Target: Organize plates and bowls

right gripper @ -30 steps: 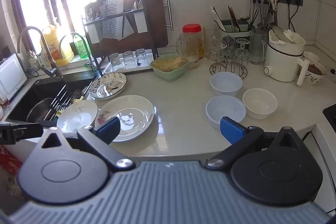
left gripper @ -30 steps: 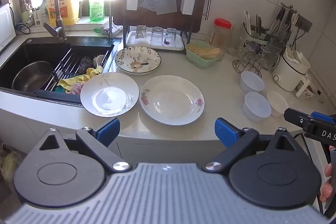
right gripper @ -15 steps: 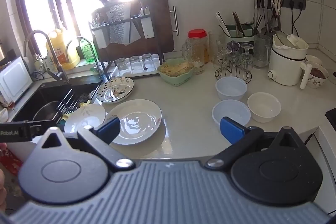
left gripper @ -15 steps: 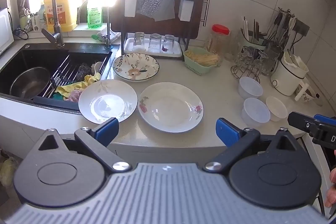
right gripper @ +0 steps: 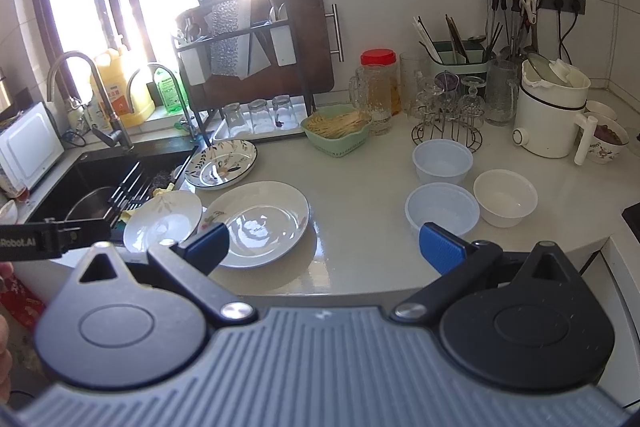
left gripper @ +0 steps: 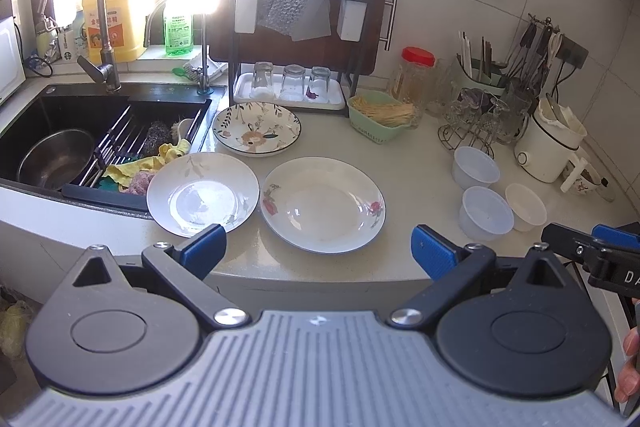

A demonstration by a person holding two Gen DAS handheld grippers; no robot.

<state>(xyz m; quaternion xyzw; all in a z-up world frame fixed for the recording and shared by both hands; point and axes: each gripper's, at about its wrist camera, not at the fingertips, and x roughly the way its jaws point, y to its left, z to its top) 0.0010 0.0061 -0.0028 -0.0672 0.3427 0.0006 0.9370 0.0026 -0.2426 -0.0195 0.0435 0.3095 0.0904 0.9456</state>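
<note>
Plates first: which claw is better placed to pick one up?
Left, probably. The left claw is open and faces the white plate and leaf-print plate head-on. The right claw, also open, points nearer the bowls.

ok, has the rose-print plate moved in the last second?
No. The rose-print plate keeps its spot relative to the green basket and the sink; only the camera shifted.

Both grippers drawn back from the counter [left gripper: 400,163], seemingly raised slightly, dishes unmoved
</note>
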